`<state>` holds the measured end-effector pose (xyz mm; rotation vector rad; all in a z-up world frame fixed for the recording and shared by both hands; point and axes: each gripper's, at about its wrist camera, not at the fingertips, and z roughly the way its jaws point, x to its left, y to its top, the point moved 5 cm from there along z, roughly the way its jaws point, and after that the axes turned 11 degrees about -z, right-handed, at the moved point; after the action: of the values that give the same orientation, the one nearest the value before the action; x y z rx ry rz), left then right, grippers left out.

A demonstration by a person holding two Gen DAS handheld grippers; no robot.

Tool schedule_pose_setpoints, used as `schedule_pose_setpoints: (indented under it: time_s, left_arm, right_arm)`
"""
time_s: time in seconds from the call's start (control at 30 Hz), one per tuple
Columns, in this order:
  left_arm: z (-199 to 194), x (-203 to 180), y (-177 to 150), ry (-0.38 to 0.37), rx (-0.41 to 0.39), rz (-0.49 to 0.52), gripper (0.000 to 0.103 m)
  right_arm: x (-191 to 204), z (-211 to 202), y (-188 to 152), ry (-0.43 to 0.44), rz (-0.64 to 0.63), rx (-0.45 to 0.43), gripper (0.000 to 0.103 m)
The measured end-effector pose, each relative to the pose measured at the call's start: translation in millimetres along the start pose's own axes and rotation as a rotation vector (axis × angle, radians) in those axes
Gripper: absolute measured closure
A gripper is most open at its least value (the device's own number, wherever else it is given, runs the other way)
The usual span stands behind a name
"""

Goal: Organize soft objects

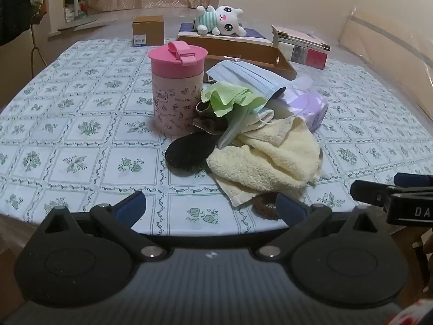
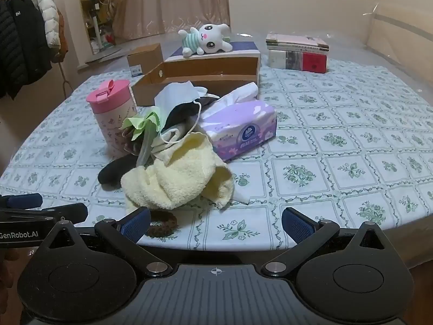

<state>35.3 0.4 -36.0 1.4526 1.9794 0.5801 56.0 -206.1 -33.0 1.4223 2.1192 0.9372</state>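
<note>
A heap of soft things lies mid-table: a cream towel (image 1: 266,159) (image 2: 178,177), a green cloth (image 1: 230,96) (image 2: 142,123), a pale blue face mask (image 1: 243,74) (image 2: 176,94), a black sock (image 1: 189,150) (image 2: 115,172) and a brown hair scrunchie (image 1: 266,207) (image 2: 162,226). A purple tissue pack (image 1: 308,107) (image 2: 240,131) lies beside them. A white plush cat (image 1: 219,20) (image 2: 204,39) rests on a box behind an open brown tray box (image 1: 243,51) (image 2: 200,77). My left gripper (image 1: 209,207) and right gripper (image 2: 215,223) hang open at the table's near edge, holding nothing.
A pink lidded cup (image 1: 177,88) (image 2: 113,113) stands left of the heap. At the back are a small cardboard box (image 1: 148,29) (image 2: 144,58) and stacked books (image 1: 303,46) (image 2: 297,52). The flower-patterned tablecloth (image 1: 81,124) (image 2: 338,149) covers the table. Coats (image 2: 27,38) hang far left.
</note>
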Motion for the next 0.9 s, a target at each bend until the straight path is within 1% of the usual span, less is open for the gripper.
schedule_pose_setpoints:
  time_s: [0.13,0.37,0.5,0.9]
  left_arm:
    - [-2.2,0.0,-0.3,-0.001,0.008,-0.005,0.005]
    - [-2.3,1.3,-0.8,-0.009,-0.011,-0.009,0.008]
    - [-2.4,1.0,-0.6,-0.008,-0.013,-0.009,0.008]
    - [-3.4,1.2,-0.6,-0.009,-0.016,-0.009,0.008]
  right_arm:
    - [2.3,0.4,0.7,0.002,-0.003,-0.001,0.000]
    - [1.6,-1.3,2.4,0.004,0.004,-0.006,0.000]
    - [-2.2,-0.6,2.9,0.005,0.007,-0.007,0.000]
    - [2.7,-1.3,0.5,-0.001,-0.005,-0.011,0.000]
